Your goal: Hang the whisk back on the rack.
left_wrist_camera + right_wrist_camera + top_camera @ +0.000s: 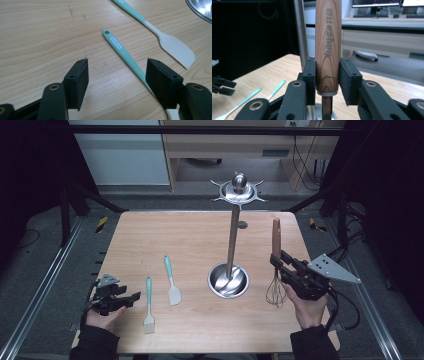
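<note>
A whisk with a wooden handle (276,236) and wire loops (276,293) hangs upright above the table's right side. My right gripper (279,262) is shut on the lower part of that handle (328,45), one pad on each side (328,62). A steel utensil stand (228,281) with a tall pole and a hooked top (238,191) rises just left of the whisk. My left gripper (132,298) rests open near the table's front left. Nothing is between its pads (117,65), and a teal-handled brush (120,48) lies just ahead of them.
A teal-handled spatula (172,281) lies between the brush (148,306) and the stand's round base, its white blade (175,48) toward me. The stand's pole (300,30) passes close behind the held handle. Dark frame rails run along both table sides.
</note>
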{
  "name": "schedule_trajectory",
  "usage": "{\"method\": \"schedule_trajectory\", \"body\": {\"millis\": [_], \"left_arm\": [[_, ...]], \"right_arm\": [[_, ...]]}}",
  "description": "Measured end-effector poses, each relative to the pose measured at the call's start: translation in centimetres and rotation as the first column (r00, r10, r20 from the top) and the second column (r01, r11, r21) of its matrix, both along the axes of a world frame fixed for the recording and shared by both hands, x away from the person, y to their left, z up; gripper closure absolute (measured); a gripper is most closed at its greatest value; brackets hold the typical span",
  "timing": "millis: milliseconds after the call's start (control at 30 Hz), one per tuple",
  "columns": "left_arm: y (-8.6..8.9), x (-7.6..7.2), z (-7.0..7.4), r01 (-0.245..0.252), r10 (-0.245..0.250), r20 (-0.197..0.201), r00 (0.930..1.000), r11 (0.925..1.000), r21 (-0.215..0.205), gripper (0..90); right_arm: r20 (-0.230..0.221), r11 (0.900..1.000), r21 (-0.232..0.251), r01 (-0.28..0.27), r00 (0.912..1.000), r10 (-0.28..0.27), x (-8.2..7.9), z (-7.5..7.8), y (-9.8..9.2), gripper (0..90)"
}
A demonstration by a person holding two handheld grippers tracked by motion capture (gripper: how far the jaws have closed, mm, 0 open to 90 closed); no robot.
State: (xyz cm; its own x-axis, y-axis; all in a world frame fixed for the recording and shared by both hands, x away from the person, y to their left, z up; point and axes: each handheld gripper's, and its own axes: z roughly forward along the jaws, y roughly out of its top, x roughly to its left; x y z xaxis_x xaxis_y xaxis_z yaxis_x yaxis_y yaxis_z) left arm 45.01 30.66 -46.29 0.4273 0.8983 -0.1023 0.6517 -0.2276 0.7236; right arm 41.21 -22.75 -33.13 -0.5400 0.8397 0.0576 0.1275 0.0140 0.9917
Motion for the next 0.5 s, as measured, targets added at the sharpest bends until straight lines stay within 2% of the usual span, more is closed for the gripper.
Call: {"method": "schedule_trajectory", "body": {"millis": [200,500], "left_arm": [[0.0,0.0,0.0,0.001,-0.001,0.002,1.0000,1.0000,0.001,34.8],[0.0,0.0,0.0,-0.003,0.003,0.002,1.0000,1.0000,0.001,34.8]], "right_arm": [[0.041,1.000,0.002,-0.015,0.9990,0.015,0.1,1.2,0.4,69.1],[0.077,0.999,0.021,-0.032,0.9966,0.030,0.8,2.2,0.8,69.1]]}}
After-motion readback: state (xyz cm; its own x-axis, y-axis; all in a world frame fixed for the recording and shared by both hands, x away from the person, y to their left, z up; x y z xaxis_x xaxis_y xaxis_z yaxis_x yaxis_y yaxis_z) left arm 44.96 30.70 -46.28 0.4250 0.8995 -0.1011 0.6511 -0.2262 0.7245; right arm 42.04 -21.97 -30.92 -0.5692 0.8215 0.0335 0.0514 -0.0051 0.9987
